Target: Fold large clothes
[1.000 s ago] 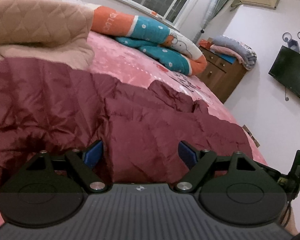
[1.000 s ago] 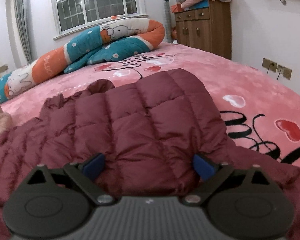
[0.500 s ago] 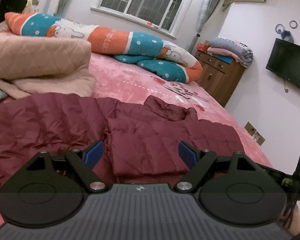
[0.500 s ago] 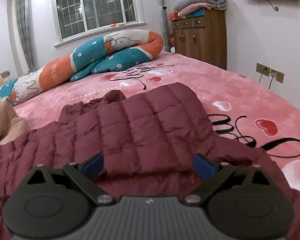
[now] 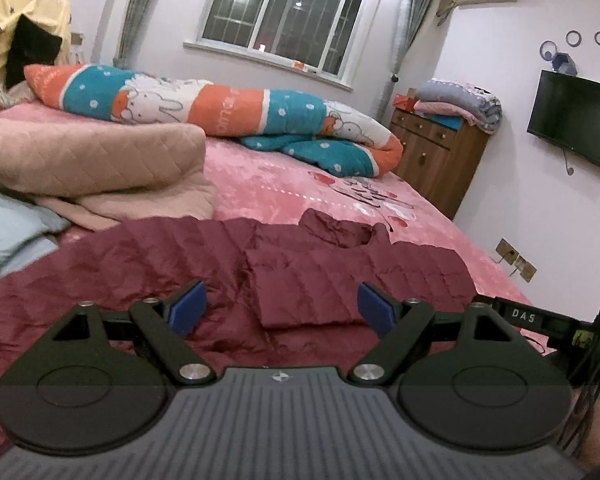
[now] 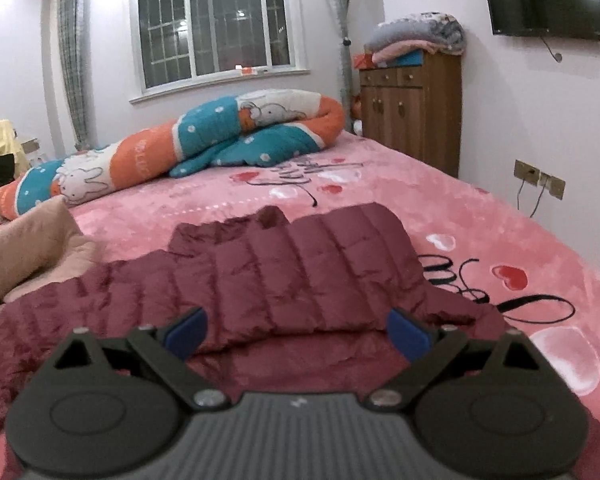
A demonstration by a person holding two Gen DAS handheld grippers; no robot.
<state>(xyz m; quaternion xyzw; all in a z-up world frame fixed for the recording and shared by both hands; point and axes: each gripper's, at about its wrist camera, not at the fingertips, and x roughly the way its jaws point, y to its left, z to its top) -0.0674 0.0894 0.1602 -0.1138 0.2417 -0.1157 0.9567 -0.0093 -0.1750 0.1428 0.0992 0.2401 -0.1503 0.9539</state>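
A maroon quilted down jacket (image 5: 204, 264) lies spread on the pink bed, with one part folded over onto the body (image 5: 340, 284). In the right wrist view the same jacket (image 6: 292, 280) shows its folded flap and collar toward the window. My left gripper (image 5: 282, 306) hovers above the jacket's near part, open, nothing between its blue pads. The right gripper (image 6: 296, 334) is open too, held over the near edge of the folded flap, with nothing in it.
A beige quilted blanket (image 5: 88, 160) is piled at the left. A long orange and teal bolster (image 5: 228, 108) lies under the window. A wooden cabinet (image 6: 416, 116) with folded bedding stands at the far right. The pink bedspread (image 6: 480, 232) is bare on the right.
Both grippers have pulled back and up from the jacket, so more of the bed and room shows. Both stayed open. The jacket has not moved.
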